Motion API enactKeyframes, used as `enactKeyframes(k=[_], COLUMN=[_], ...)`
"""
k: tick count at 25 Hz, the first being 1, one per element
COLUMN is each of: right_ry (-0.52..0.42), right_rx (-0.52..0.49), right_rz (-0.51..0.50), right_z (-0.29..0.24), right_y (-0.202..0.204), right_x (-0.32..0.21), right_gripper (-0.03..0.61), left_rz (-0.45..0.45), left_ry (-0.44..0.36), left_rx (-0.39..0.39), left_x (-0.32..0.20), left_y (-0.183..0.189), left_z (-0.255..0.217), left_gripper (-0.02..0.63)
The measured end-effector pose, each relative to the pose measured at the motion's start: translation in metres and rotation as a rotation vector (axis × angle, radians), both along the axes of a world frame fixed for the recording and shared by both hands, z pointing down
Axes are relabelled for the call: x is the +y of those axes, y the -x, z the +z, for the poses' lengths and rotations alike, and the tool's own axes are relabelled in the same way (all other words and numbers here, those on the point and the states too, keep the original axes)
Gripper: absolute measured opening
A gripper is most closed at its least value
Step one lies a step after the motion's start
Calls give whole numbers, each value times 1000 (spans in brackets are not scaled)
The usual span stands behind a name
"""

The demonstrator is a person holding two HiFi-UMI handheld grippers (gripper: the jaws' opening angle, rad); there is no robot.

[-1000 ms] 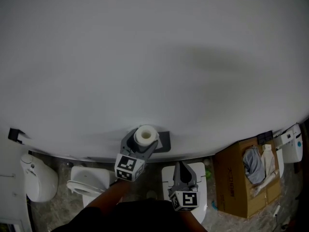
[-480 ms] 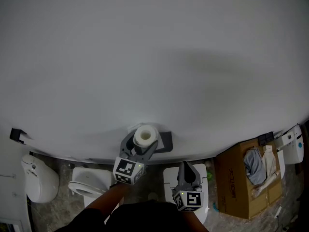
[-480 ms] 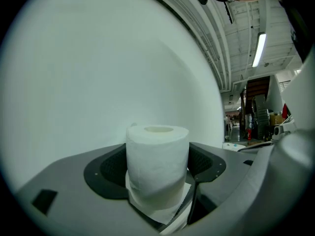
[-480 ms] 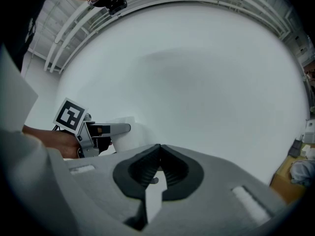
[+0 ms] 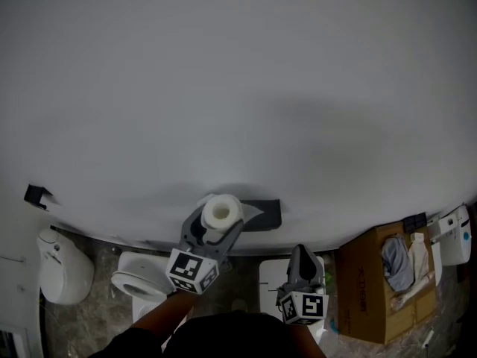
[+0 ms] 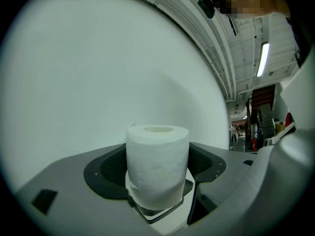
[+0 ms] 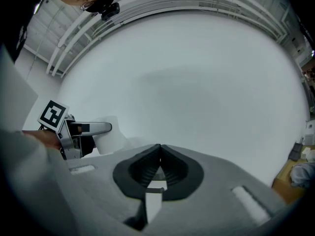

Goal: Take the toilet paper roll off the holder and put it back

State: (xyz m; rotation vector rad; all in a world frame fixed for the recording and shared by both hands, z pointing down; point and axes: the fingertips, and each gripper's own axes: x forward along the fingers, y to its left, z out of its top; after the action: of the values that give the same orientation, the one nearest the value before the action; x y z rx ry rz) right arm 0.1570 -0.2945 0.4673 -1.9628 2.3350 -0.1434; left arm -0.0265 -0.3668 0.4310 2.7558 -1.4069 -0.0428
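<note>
White roll (image 6: pixel 157 163) sits squarely between the jaws of my left gripper (image 5: pixel 220 221). They stand wide but press on its sides, so I have it. It looks clear of the holder (image 5: pixel 262 215), just right of my jaws on the wall. Taking off seems done; putting back remains. My right gripper (image 7: pixel 158 162), closed and empty, hangs lower right.

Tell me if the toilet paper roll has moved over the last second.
Yes. Held in the left gripper, the toilet paper roll has pulled left, away from the dark holder.
</note>
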Motion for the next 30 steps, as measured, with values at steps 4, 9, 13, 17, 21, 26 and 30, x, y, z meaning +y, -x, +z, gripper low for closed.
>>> enactKeyframes(k=[4, 9, 13, 17, 21, 26, 30], right_ry=[-40, -29, -6, 12, 34, 46, 70], right_rx=[57, 54, 54, 52, 68, 90, 76], right_rz=[-7, -62, -90, -107, -130, -152, -160], right_z=[-16, -19, -13, -10, -4, 5, 12], right_y=[18, 50, 68, 84, 96, 102, 101], right_x=[12, 21, 27, 28, 28, 21, 15], right_gripper=[-2, -2, -2, -2, -2, -2, -2], left_rz=[-49, -117, -165, -231, -282, -338, -353], left_ry=[-14, 12, 35, 50, 73, 91, 89], left_rx=[-10, -22, -17, -29, -27, -28, -14], left_x=[19, 44, 65, 83, 95, 100, 98], left_y=[30, 69, 100, 133, 154, 177, 182], left_z=[-4, 2, 7, 13, 21, 31, 35], left_gripper=[348, 348, 348, 348, 348, 348, 348])
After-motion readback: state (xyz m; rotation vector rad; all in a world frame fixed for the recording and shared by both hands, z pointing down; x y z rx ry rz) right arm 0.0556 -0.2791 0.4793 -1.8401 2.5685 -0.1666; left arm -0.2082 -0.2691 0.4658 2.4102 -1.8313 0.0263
